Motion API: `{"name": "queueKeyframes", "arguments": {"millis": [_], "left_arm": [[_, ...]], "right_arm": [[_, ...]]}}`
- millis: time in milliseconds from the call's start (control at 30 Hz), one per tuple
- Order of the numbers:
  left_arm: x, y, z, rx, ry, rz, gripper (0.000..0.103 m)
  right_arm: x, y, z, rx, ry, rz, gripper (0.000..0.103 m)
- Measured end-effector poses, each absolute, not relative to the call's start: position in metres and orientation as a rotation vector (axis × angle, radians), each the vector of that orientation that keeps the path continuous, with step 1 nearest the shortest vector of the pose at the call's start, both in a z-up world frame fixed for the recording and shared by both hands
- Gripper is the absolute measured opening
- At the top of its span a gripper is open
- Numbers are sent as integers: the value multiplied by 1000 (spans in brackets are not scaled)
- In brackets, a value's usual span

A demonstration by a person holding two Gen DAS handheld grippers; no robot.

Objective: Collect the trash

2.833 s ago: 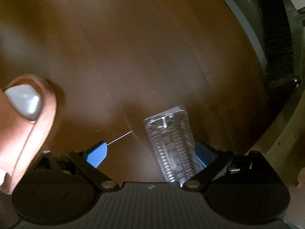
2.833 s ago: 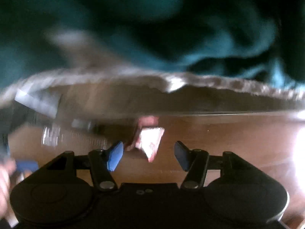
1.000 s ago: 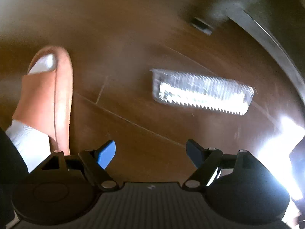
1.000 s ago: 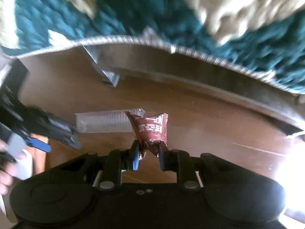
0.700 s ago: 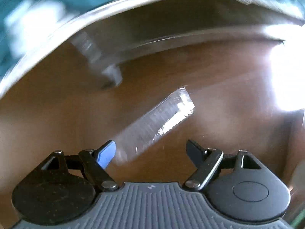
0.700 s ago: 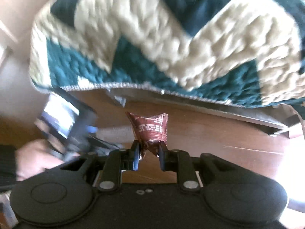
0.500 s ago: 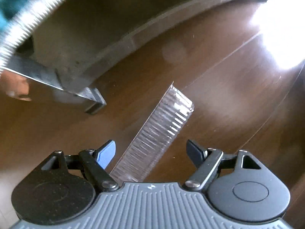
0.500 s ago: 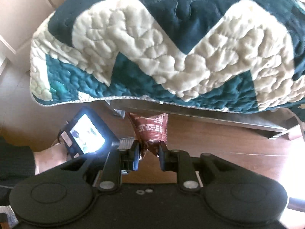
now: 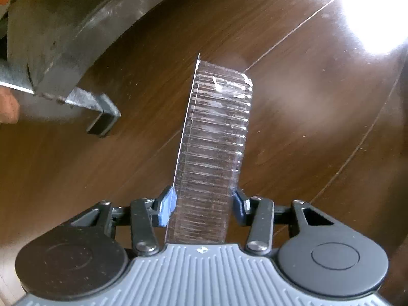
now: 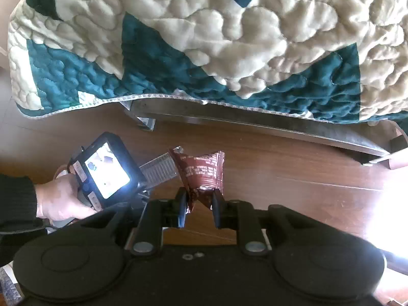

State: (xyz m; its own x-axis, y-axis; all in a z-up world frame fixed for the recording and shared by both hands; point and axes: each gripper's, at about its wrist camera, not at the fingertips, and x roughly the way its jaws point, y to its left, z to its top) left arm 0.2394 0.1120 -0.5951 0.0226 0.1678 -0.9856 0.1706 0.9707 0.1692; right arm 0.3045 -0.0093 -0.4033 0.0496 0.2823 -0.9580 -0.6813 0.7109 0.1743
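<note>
L gripper (image 9: 202,205) jaws closing w/ the clear ribbed plastic tray (image 9: 216,137) between the blue pads; pads look right at its long sides near the nearest end, can't confirm firm pinch yet. To do this step well imo: finish the squeeze gently, thin plastic prob flexes and could pop out or buckle if crushed; keep gripper pointing down at floor, lift straight so the far end doesn't drag or lever out, since the grip is at one end and most of the tray sticks out past the jaws. Tray lies on the dark brown wood floor (image 9: 293,132), running away from the L gripper, far end just short of a floor-board seam. Tray look: long narrow rectangle, see-through, cross ribs all along, thin flat flange edge on left side, glare spot near far end, empty as far as visible. Left of tray and apart from it: grey metal bed-frame foot (image 9: 102,117). R gripper (image 10: 197,205) clamped on crumpled red-brown foil snack wrapper (image 10: 201,172), held off the floor, wrapper fanning up beyond the tips. R view also shows tray (image 10: 159,169) behind the wrapper, a hand (image 10: 60,199) on the L tool w/ lit screen, beyond that the teal-and-cream quilted blanket (image 10: 216,46) hanging over the bed edge.
</note>
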Motion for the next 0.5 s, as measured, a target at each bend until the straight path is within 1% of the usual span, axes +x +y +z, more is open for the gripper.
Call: {"name": "queueKeyframes", "arguments": {"millis": [133, 233, 367, 500], "left_arm": [[242, 108, -573, 243, 1534, 26, 45], [242, 99, -546, 218, 1508, 47, 45], [245, 80, -503, 177, 1466, 78, 45], [238, 65, -447, 157, 1400, 93, 45]], "right_arm": [[303, -11, -402, -383, 1312, 748, 19], [304, -15, -390, -358, 1290, 739, 19], [302, -18, -364, -330, 1224, 733, 19], [292, -19, -325, -323, 1116, 740, 19]]}}
